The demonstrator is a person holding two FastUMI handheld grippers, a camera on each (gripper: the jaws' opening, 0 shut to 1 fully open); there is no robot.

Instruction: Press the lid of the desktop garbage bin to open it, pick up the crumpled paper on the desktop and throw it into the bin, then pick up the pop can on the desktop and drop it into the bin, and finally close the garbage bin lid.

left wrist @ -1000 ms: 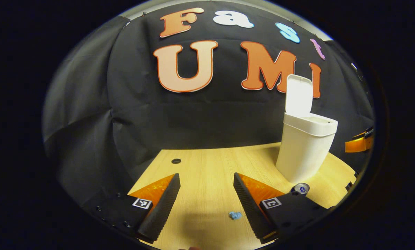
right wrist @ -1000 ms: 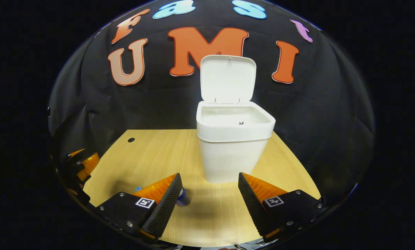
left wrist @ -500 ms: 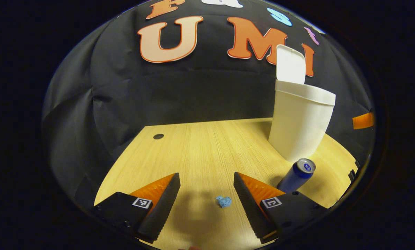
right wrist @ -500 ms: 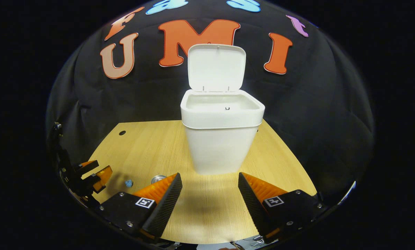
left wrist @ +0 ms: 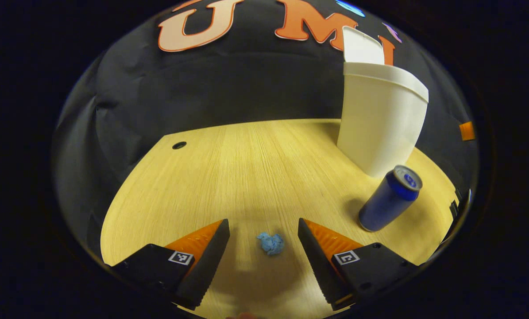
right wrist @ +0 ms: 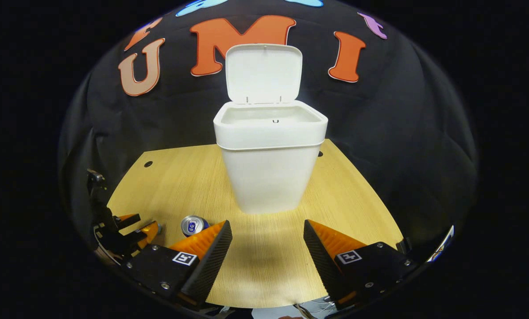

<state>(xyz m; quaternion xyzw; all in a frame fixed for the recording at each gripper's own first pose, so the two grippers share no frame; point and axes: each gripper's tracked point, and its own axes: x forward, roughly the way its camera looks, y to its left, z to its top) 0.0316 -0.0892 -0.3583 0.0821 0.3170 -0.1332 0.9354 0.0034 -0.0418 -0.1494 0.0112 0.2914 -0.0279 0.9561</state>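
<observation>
A small blue crumpled paper point(left wrist: 271, 243) lies on the wooden desk, between the open fingers of my left gripper point(left wrist: 263, 228) but untouched by either. The blue pop can point(left wrist: 390, 198) stands upright to its right, just in front of the white bin point(left wrist: 379, 119). In the right gripper view the bin point(right wrist: 271, 155) stands straight ahead with its lid point(right wrist: 263, 73) raised upright. My right gripper point(right wrist: 268, 230) is open and empty, short of the bin. The can's top point(right wrist: 192, 225) peeks past its left finger, and the left gripper point(right wrist: 138, 226) shows low at the far left.
The wooden desk point(left wrist: 246, 177) has a curved front edge and a small dark hole point(left wrist: 179, 145) at its far left corner. Black cloth walls close the booth behind the bin. Bare desk stretches left of the bin.
My left gripper has dropped lower and forward, bringing the paper between its fingers and the can into full sight. My right gripper has drawn back a little from the bin. The lid stays raised.
</observation>
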